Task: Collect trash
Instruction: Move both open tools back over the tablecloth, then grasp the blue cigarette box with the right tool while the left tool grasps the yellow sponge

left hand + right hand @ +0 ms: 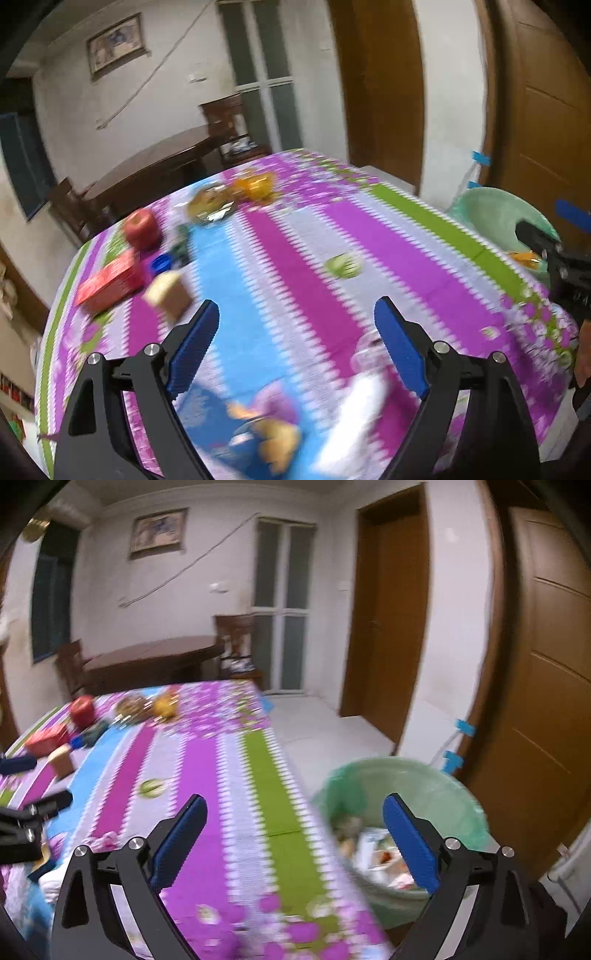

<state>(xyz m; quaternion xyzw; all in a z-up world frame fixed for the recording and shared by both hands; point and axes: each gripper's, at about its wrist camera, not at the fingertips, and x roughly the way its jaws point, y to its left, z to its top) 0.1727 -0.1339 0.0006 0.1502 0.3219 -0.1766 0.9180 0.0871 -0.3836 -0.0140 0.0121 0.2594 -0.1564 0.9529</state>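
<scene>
Landmark: green scrap (pixel 342 266) mid-tablecloth (pixel 295 240).
Around scrap: bare cloth all sides, free passage.
Far-left of scrap: apple (pixel 142 229), red box (pixel 110 280), tan block (pixel 170 293), blue cap (pixel 160 263) clustered, blocking.
Beyond scrap: orange wrapper (pixel 255 186) + foil packet (pixel 210 203).
Right of scrap, off table edge: lined bin (pixel 406 786), mouth open, unobstructed.

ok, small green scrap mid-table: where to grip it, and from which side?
Judging through blur: the green scrap lies low and alone on the tablecloth, nothing beside it. Come from above, fingers straddling its short width, pinch at its edges. Both grippers look open and empty; left gripper faces it.
</scene>
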